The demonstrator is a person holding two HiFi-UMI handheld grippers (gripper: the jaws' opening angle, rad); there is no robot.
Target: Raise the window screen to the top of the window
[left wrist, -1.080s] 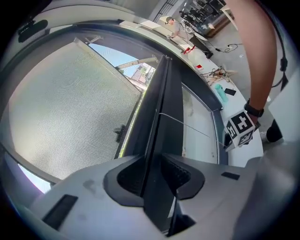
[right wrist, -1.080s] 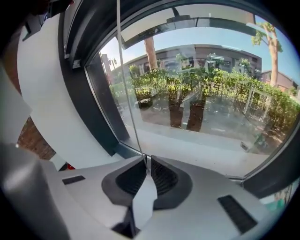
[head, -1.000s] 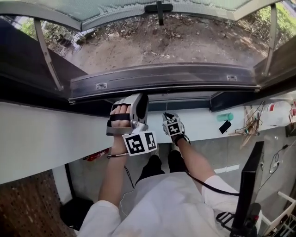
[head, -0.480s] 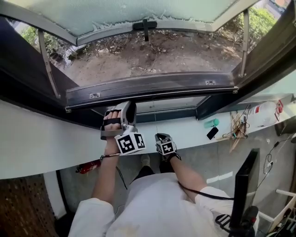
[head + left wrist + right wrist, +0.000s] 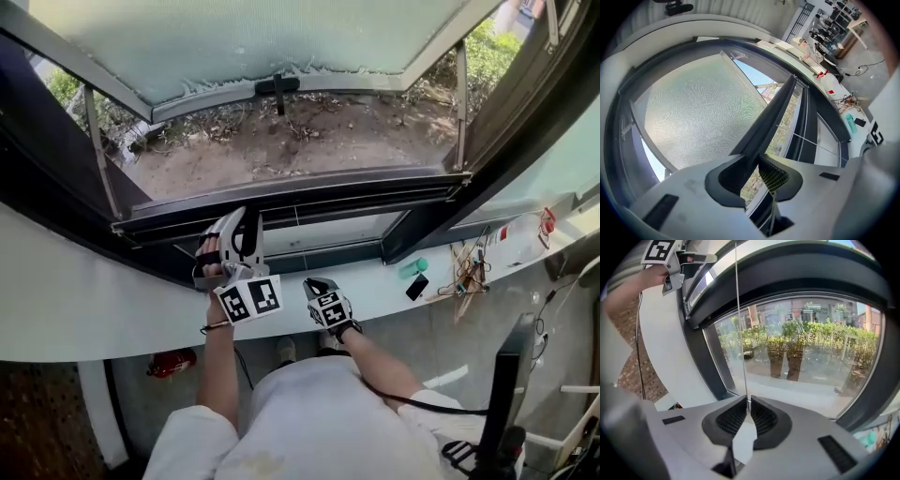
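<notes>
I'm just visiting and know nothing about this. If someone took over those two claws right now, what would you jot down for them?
Left claw: shut on the screen's dark bar.
Right claw: shut on the thin cord.
The bar sits low in the window frame, far from its top.
Done: both grips taken. Left to do: lift the bar to the top.

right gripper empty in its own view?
No, the right gripper has its jaws closed on a thin cord that runs straight up from between them.
</notes>
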